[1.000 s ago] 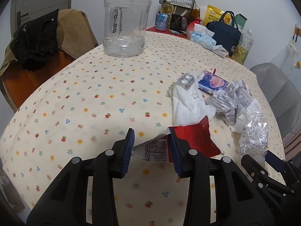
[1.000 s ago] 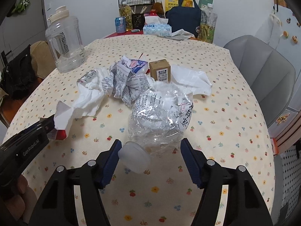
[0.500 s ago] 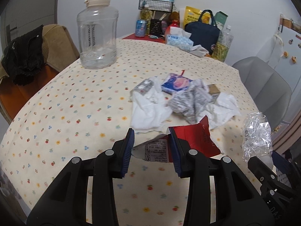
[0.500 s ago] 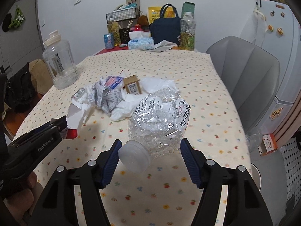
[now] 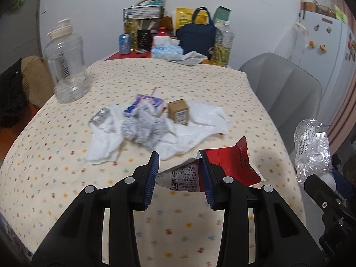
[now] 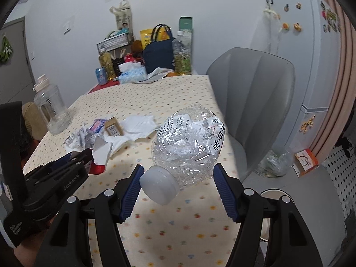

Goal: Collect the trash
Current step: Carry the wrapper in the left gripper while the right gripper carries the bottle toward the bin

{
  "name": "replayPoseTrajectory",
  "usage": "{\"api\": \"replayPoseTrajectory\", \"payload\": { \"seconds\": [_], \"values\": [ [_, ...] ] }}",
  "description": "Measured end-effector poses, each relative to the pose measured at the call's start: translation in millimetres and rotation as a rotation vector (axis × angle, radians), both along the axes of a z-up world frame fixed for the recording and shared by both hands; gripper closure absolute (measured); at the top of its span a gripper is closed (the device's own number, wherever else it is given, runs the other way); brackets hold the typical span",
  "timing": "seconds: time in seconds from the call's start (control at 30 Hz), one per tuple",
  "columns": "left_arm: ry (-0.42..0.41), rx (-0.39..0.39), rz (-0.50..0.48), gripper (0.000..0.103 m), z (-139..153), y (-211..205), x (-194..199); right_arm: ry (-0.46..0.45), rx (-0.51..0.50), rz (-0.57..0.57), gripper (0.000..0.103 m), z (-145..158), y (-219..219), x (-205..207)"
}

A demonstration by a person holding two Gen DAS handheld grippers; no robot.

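The left gripper (image 5: 179,173) is clamped on a torn red and white paper carton (image 5: 224,166), and the right gripper (image 6: 178,183) pinches a crushed clear plastic bottle with a white cap (image 6: 189,149); both pieces hang clear above the cream floral tablecloth (image 5: 66,178). The rest of the trash lies at twelve o'clock of the left gripper: white crumpled tissues (image 5: 200,124), a small brown cardboard box (image 5: 178,112) and a blue and pink drink carton (image 5: 144,103). I judge this the carry-off: keep both grips firm, carry level, and release only over a bin, which is not in view
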State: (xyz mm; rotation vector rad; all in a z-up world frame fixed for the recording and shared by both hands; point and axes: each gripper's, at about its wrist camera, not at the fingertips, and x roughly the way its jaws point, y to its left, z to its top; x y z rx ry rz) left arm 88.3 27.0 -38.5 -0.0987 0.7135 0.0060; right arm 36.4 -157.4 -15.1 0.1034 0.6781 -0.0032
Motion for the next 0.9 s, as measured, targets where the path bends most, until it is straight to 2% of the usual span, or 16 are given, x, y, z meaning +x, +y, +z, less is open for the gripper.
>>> {"api": "replayPoseTrajectory", "payload": {
  "seconds": [0.33,0.9],
  "values": [
    [0.002,0.025,-0.100,0.066,7.1,-62.8,8.0,-0.011,0.018,-0.105,0.039,1.3,-63.1,-10.3],
    [0.033,0.079,-0.287,0.066,2.7,-183.9,24.5,0.021,0.063,-0.296,0.039,-18.6,-167.4,-21.7]
  ]
}}
